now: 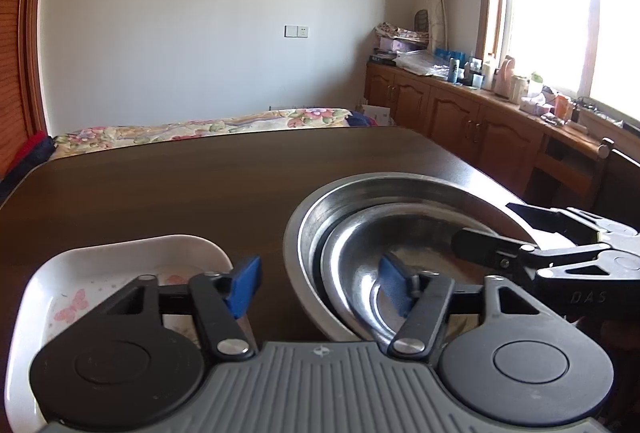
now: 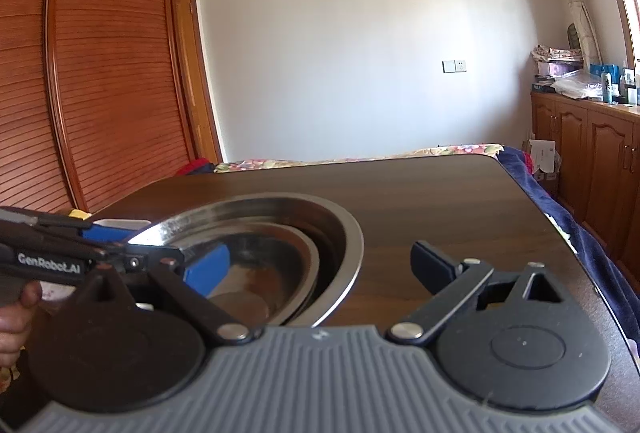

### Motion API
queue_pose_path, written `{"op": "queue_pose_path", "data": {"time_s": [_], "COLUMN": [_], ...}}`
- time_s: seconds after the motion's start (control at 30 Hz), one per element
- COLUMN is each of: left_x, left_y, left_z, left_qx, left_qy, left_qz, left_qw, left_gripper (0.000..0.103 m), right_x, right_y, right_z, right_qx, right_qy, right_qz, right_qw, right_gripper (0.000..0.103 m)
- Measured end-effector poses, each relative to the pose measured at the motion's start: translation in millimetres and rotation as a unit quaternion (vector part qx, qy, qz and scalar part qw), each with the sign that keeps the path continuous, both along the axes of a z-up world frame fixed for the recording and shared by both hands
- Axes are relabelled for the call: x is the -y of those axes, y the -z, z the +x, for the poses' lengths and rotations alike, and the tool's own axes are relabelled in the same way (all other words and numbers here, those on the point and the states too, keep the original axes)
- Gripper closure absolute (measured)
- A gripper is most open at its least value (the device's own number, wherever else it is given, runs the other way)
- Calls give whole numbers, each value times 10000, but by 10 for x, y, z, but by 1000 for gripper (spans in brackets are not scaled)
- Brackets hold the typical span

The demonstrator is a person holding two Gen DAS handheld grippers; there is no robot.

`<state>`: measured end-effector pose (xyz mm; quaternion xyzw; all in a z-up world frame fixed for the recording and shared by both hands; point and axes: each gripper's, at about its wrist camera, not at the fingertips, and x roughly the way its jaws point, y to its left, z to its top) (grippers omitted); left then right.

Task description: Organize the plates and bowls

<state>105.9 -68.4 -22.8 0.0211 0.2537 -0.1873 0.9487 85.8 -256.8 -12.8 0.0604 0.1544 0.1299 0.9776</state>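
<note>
A: Where are the bowls?

B: On the table (image 1: 200,185), toward its right edge on the near side. A small steel bowl (image 1: 400,233) sits nested inside a big steel bowl (image 1: 360,189), pushed toward the big one's near wall. In the right wrist view the same pair shows as big bowl (image 2: 344,233) and small bowl (image 2: 296,253).

A: And the plate?

B: A white dish (image 1: 120,253) with a butterfly print lies at the near left corner, just beside the bowls but not touching them.

A: The left gripper (image 1: 320,285)?

B: Its blue pads are spread apart. One pad (image 1: 244,287) hangs over the dish's right rim, the other reaches into the bowls. Whether that pad touches the steel I cannot tell.

A: The right gripper (image 2: 320,269)?

B: Spread wide too. Its left finger (image 2: 208,269) dips inside the bowls; the right one sits outside the big bowl's rim, above bare table. So the rims lie between the fingers, ungripped.

A: Anything else?

B: In the right wrist view, a hand (image 2: 16,317) holds the left gripper's handle at the left edge.
</note>
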Motion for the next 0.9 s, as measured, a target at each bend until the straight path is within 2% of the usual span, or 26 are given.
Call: {"op": "queue_pose_path", "data": {"time_s": [0.03,0.2,0.33,0.5,0.77,0.9], "left_x": [-11,-19,-35,-32,-44,-93], "left_y": [6,3,5,18,46,52], "left_z": [-1,-12,-45,-84,-123,-145], "left_qx": [-11,-69,-65,-55,-6,-3], "left_qy": [-7,19,27,59,12,-69], "left_qz": [-5,6,-5,-18,-97,-161], "left_qw": [10000,10000,10000,10000,10000,9998], "left_gripper": [41,58,60,60,62,67], "right_x": [0,-29,-34,-17,-29,-27], "right_y": [-2,1,-11,-20,-13,-6], "right_z": [5,-16,-47,-112,-104,-102], "right_qx": [5,18,-57,-105,-67,-66], "right_qy": [12,55,65,91,70,196], "right_qz": [-7,-69,37,191,271,241], "right_qw": [10000,10000,10000,9997,9996,9995], "right_gripper": [7,20,25,41,51,61]}}
